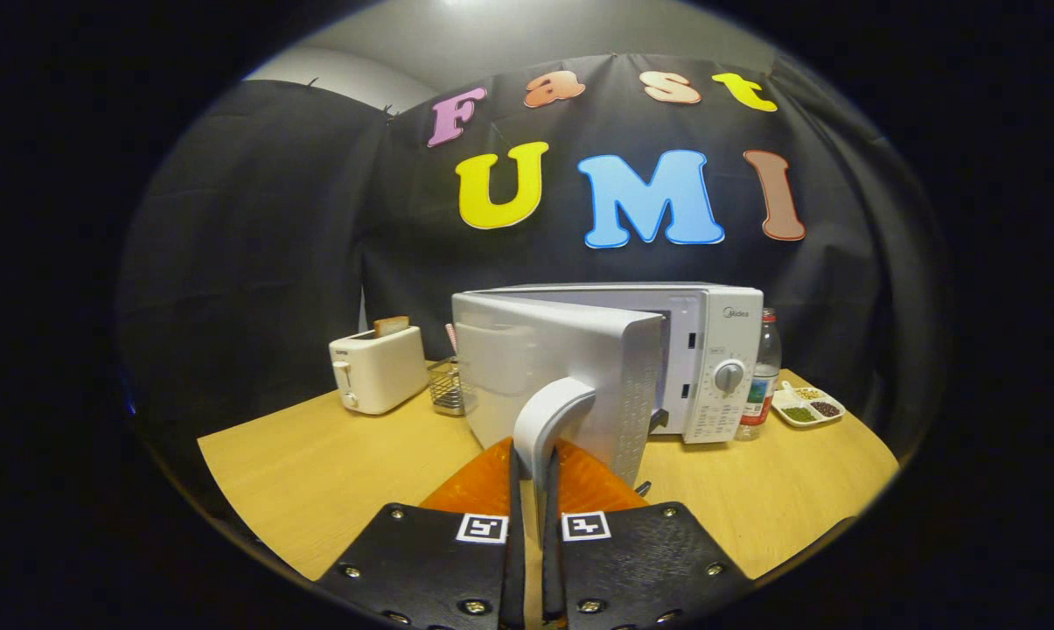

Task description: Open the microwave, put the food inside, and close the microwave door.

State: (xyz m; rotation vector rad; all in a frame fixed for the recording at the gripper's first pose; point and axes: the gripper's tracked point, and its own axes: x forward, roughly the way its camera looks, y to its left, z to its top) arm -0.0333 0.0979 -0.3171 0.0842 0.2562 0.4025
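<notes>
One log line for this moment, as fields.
gripper: shut on door handle | microwave door: partly open | food: not inside yet

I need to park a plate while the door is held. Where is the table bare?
Bare table runs left of the gripper, shut on the door handle, in front of the toaster. Another patch lies before the bottle and small tray. The wire basket crowds the toaster-microwave gap.
</notes>
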